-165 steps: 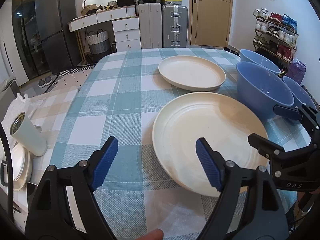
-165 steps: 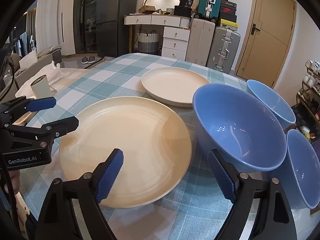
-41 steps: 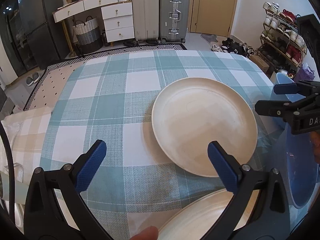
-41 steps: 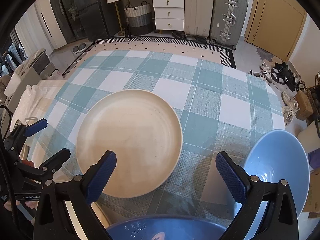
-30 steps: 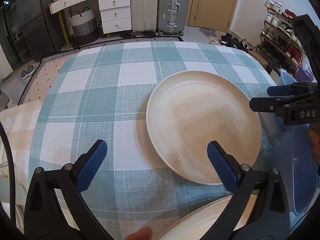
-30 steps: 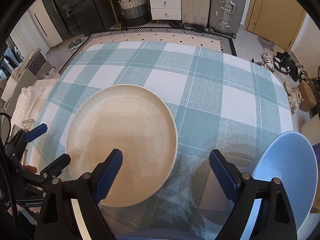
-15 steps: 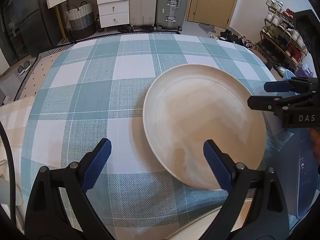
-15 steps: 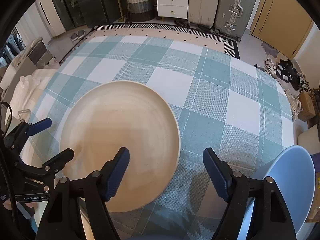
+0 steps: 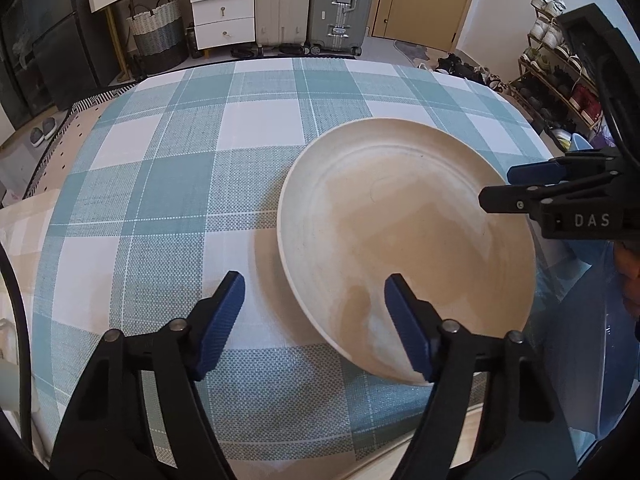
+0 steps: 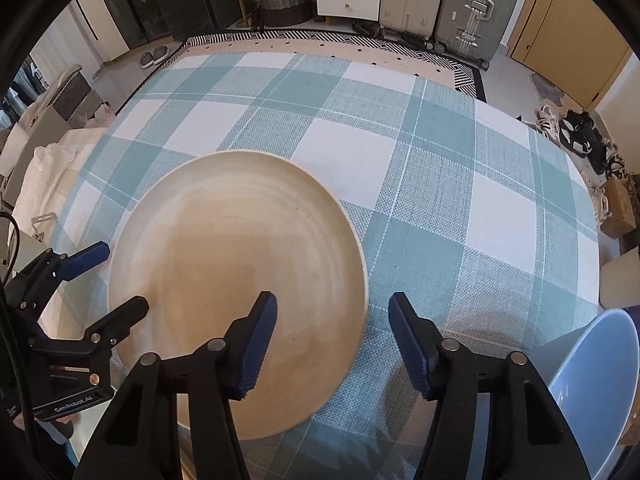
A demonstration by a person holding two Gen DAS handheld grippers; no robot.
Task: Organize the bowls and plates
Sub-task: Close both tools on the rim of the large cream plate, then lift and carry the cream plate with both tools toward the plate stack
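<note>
A cream plate (image 9: 400, 232) lies flat on the checked tablecloth (image 9: 180, 200). My left gripper (image 9: 314, 320) straddles its near-left rim, one finger over the cloth and one over the plate. Its jaws are closing and the pads are clear of the rim. In the right wrist view the same plate (image 10: 236, 272) has its right rim between the fingers of my right gripper (image 10: 334, 344), also closing with its pads off the plate. Each gripper shows in the other's view: the right gripper (image 9: 500, 188) at the plate's right edge, the left gripper (image 10: 122, 278) at its left edge.
A blue bowl (image 10: 592, 380) stands close to the right of the plate, also seen as the blue bowl (image 9: 580, 340). The rim of a second cream plate (image 9: 404, 458) peeks in at the near edge. Suitcases (image 9: 336, 0) and drawers stand beyond the table's far edge.
Both grippers' jaws have narrowed markedly. Both have come in closer over the plate, so its rim now lies between each pair of fingers.
</note>
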